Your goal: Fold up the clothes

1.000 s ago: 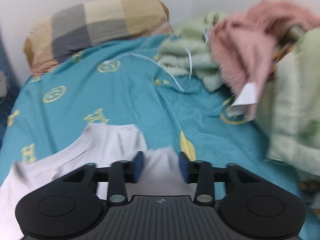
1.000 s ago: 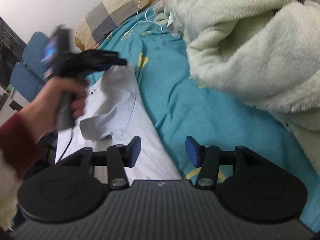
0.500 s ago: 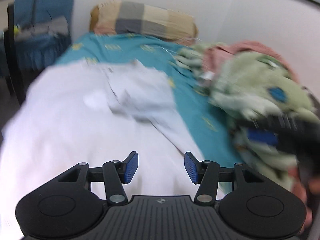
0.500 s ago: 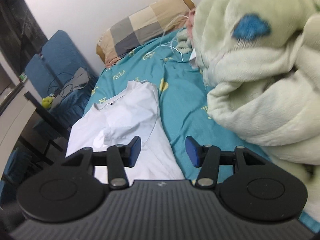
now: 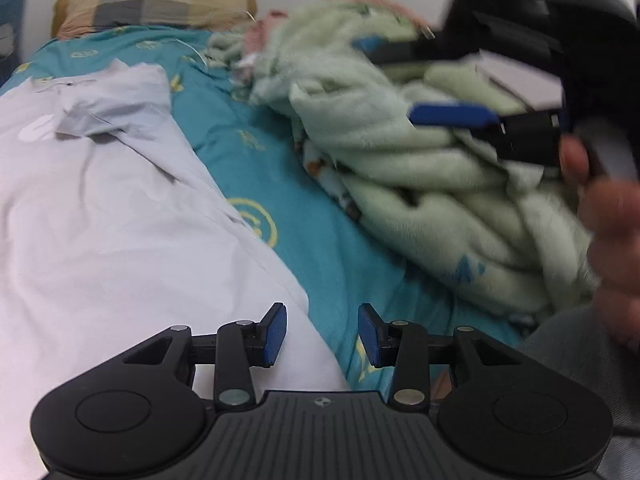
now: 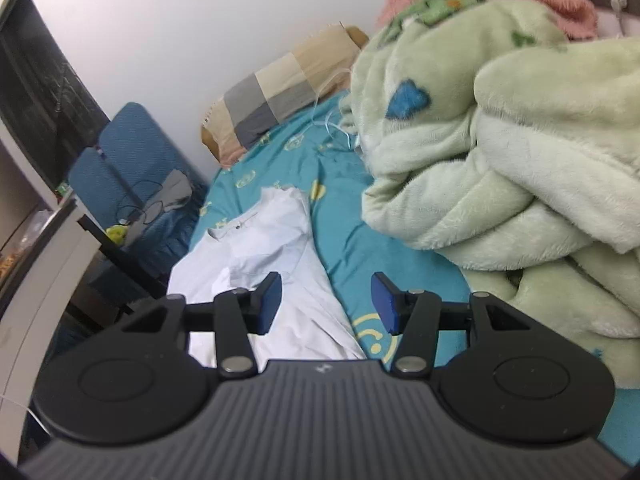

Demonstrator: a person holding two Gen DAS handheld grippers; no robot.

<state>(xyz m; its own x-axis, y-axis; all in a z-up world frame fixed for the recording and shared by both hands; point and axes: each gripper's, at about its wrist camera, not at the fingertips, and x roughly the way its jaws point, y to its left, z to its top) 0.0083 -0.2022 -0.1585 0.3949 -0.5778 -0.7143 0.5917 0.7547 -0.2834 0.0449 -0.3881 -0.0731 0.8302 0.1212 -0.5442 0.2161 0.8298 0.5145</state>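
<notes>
Nearest, the left gripper (image 5: 320,334) hovers over the hem edge of the white shirt (image 5: 100,208), jaws spread wide and empty, seemingly lining up a grab. The right gripper (image 6: 326,302) is likewise open, holding nothing. The shirt lies flat on the teal bedsheet (image 6: 352,240), one sleeve folded inward. Beyond sit a green blanket (image 6: 500,152) and checked pillow (image 6: 280,92).

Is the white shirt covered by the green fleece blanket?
No, the white shirt lies flat and apart from the green fleece blanket, with a strip of teal bedsheet between them.
</notes>
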